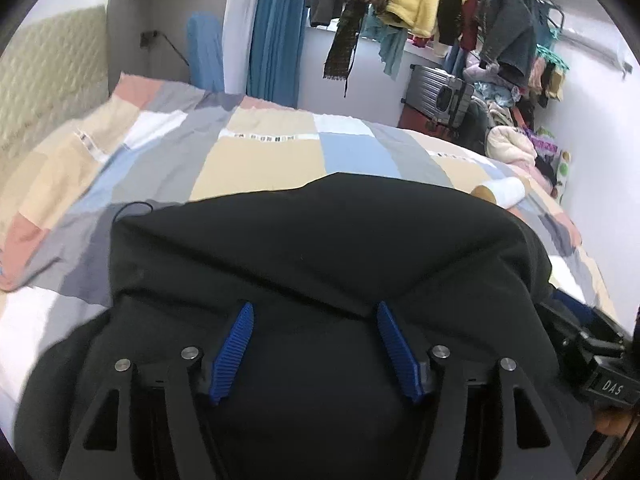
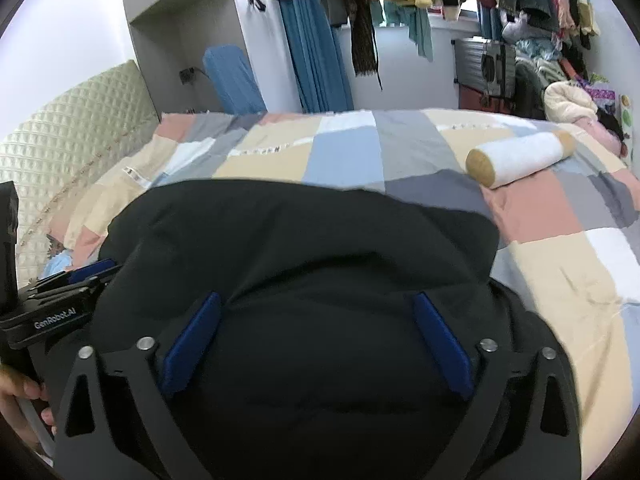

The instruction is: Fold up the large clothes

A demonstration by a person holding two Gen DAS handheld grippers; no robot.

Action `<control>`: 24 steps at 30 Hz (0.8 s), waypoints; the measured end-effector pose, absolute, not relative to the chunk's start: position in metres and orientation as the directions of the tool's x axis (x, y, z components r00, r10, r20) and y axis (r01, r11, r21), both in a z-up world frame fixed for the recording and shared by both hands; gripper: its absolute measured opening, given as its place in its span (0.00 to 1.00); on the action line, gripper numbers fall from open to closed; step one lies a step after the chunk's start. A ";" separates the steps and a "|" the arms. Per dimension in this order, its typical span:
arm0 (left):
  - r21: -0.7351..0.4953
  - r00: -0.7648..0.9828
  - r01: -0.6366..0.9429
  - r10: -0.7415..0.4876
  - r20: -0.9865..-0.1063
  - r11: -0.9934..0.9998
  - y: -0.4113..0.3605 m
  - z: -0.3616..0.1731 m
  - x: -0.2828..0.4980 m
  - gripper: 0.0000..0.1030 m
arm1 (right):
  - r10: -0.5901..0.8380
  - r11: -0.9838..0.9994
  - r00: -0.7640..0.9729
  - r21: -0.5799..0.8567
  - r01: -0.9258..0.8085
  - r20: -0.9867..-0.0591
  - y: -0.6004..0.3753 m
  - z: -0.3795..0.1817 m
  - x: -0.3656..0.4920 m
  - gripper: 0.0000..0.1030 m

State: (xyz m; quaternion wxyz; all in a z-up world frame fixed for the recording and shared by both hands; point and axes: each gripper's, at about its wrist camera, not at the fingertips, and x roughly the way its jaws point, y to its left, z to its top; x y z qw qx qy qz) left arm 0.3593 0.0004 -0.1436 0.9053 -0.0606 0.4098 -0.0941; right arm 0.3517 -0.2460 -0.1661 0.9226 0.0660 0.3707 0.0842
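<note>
A large black garment lies bunched on the bed's patchwork cover and fills the lower half of both views; it also shows in the right wrist view. My left gripper is open, its blue pads spread wide with black cloth lying between and under them. My right gripper is open too, blue pads apart over the same cloth. Each gripper shows at the edge of the other's view: the right one and the left one.
A white roll with tan ends lies on the cover at the right. A quilted headboard stands at the left. Hanging clothes, a grey suitcase and piled laundry are beyond the bed.
</note>
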 end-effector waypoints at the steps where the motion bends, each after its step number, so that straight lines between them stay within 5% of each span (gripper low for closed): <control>1: -0.183 0.641 0.127 -0.221 -0.735 0.975 -0.001 -0.146 0.362 0.63 | 0.213 0.975 0.700 0.195 -0.107 -0.682 -0.246 -0.170 0.356 0.96; 13: -0.080 0.651 0.128 -0.144 -0.745 0.989 -0.016 -0.170 0.365 0.63 | 0.197 0.980 0.686 0.166 -0.112 -0.700 -0.233 -0.201 0.376 1.00; 24: -0.056 0.698 0.068 -0.088 -0.710 0.996 0.017 -0.141 0.348 0.66 | 0.212 0.977 0.715 0.163 -0.137 -0.667 -0.248 -0.180 0.353 1.00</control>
